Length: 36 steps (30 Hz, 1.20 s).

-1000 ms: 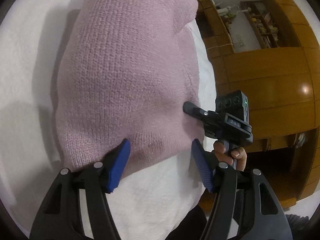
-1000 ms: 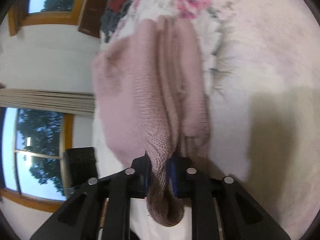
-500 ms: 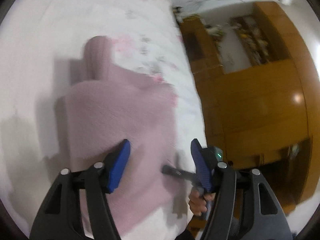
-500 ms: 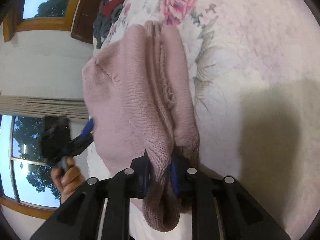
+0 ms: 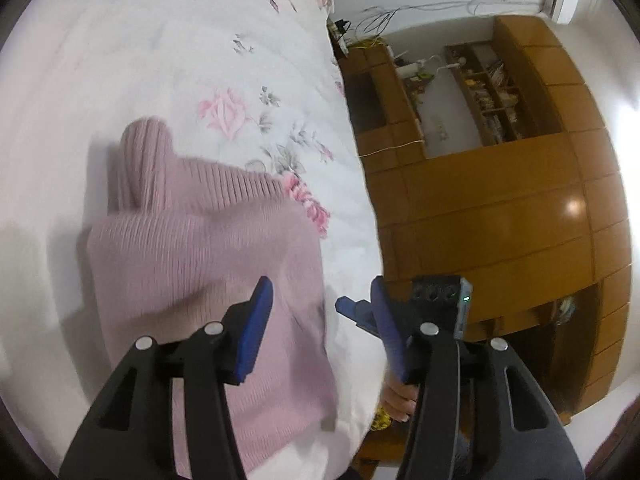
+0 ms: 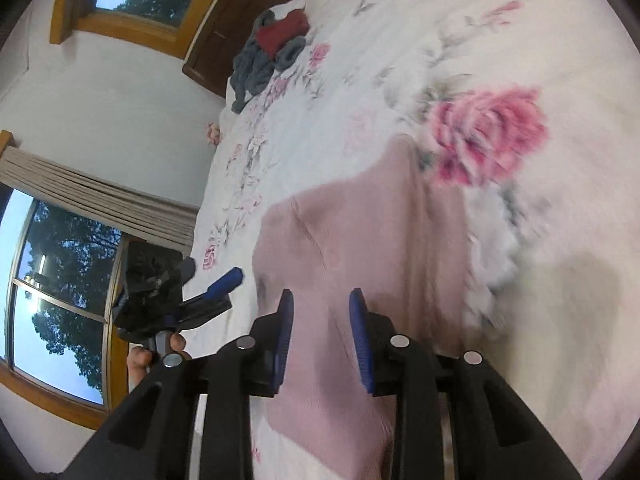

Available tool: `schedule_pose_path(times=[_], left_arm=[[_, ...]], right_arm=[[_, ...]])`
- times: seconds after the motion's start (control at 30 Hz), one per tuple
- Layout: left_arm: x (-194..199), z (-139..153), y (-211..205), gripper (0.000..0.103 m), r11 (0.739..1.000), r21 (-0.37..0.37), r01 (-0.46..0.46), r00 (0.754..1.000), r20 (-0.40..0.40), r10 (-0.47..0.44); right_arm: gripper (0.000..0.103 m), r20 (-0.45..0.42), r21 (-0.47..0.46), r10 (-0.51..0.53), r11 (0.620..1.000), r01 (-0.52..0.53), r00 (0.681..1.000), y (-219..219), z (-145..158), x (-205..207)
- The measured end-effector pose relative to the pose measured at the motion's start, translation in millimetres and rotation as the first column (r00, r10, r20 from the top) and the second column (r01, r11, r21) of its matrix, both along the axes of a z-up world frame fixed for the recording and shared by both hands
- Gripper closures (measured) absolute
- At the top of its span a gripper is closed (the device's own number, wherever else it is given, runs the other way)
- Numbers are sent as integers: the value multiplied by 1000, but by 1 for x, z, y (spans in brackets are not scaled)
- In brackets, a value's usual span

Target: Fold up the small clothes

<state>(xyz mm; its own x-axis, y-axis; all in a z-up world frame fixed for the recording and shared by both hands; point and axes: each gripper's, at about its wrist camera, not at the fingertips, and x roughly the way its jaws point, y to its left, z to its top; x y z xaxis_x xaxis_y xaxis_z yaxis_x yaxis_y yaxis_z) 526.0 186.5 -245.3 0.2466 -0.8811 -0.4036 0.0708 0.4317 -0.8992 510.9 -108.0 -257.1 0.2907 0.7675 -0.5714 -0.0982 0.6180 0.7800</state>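
Note:
A folded pink knit sweater point(image 5: 200, 256) lies flat on the white floral bedspread point(image 5: 160, 40), near the bed's edge. My left gripper point(image 5: 322, 320) hovers open above the sweater's near corner, nothing between its blue pads. In the right wrist view the sweater point(image 6: 360, 240) lies below my right gripper point(image 6: 322, 338), which stands open just above the cloth. The left gripper point(image 6: 216, 280) shows there at the left, held by a hand. The right gripper point(image 5: 352, 308) pokes into the left wrist view by the bed's edge.
A pile of grey and red clothes point(image 6: 272, 52) sits at the far end of the bed. Wooden cabinets point(image 5: 500, 220) stand beyond the bed's right edge. Windows and a curtain point(image 6: 96, 200) line the wall on the other side.
My right gripper has opened and let go of the sweater's fold, which now lies flat. Both grippers have pulled back and up from the sweater.

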Motion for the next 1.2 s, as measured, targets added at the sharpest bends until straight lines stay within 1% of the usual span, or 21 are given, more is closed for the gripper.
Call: schedule_pose_path(times=[0.07, 0.23, 0.27, 0.3, 0.33, 0.37, 0.47, 0.5, 0.53, 0.57, 0.67, 0.73, 0.8, 0.87, 0.9, 0.93, 0.97, 1.0, 1.07, 1.13, 1.2], left_arm=[[13, -17, -7, 55, 998, 70, 3, 999, -39, 0], [21, -55, 9, 79, 996, 67, -63, 991, -113, 70], [19, -58, 13, 85, 995, 59, -76, 989, -119, 82], [20, -61, 13, 97, 994, 59, -87, 987, -128, 94], [20, -67, 16, 103, 992, 66, -104, 983, -146, 113], [20, -72, 20, 101, 991, 52, -120, 979, -162, 127], [16, -66, 26, 99, 989, 16, -149, 972, -181, 150], [9, -54, 28, 77, 989, -8, -147, 977, -156, 144], [0, -40, 31, 64, 991, -23, -134, 985, -115, 131], [-8, -29, 32, 52, 992, -19, -121, 990, -73, 119], [-41, -9, 37, 50, 997, 20, -69, 998, 11, 68], [-56, -13, 38, 49, 998, 41, -54, 998, 9, 54], [-66, -23, 37, 49, 996, 69, -50, 999, -7, 50], [-70, -33, 41, 50, 996, 31, -78, 996, -32, 79], [-71, -37, 44, 51, 995, 14, -99, 994, -46, 100], [-70, -42, 45, 51, 992, -17, -128, 990, -68, 127], [-69, -48, 45, 54, 990, -29, -136, 988, -78, 134], [-67, -53, 40, 64, 991, -14, -133, 988, -78, 131], [-65, -61, 36, 73, 990, -30, -137, 986, -99, 133], [-66, -60, 39, 73, 989, -26, -144, 984, -109, 140], [-66, -42, 46, 63, 989, -5, -147, 986, -78, 146]], right_arm=[[73, 0, -3, 10, 1000, -10, 1000, 4, -6, 17], [73, -43, -10, 42, 999, -42, 998, 25, -29, 57], [77, -50, -24, 45, 999, -46, 998, 26, -36, 64], [84, -60, -54, 37, 998, -41, 998, 27, -44, 70], [99, -64, -86, 29, 996, -35, 998, 25, -50, 74], [103, -77, -113, 20, 993, -28, 997, 23, -58, 78], [102, -102, -80, -5, 997, -3, 995, 13, -63, 83], [94, -82, -59, -10, 998, 5, 997, 6, -52, 77], [79, -68, -32, -11, 999, 8, 998, 0, -44, 70], [74, -55, -19, -12, 1000, 11, 998, -11, -34, 58], [65, -55, 18, -10, 1000, 11, 998, -34, -25, 30], [52, -95, 45, -3, 999, 7, 996, -39, -29, 14], [49, -125, 53, 29, 998, -23, 992, -32, -36, 5], [50, -157, 33, 86, 996, -82, 984, -21, -47, -4], [73, -156, 10, 102, 995, -102, 982, -13, -49, -6], [79, -118, -50, 117, 991, -124, 986, -5, -44, -8], [80, -92, -74, 105, 991, -112, 990, -3, -39, -7], [83, -72, -86, 82, 992, -88, 994, -6, -35, -7], [86, -90, -120, 10, 993, -21, 996, -19, -46, -3], [85, -133, -94, 16, 995, -29, 991, -22, -57, -3], [82, -127, -75, 42, 996, -52, 991, -23, -50, -4]])
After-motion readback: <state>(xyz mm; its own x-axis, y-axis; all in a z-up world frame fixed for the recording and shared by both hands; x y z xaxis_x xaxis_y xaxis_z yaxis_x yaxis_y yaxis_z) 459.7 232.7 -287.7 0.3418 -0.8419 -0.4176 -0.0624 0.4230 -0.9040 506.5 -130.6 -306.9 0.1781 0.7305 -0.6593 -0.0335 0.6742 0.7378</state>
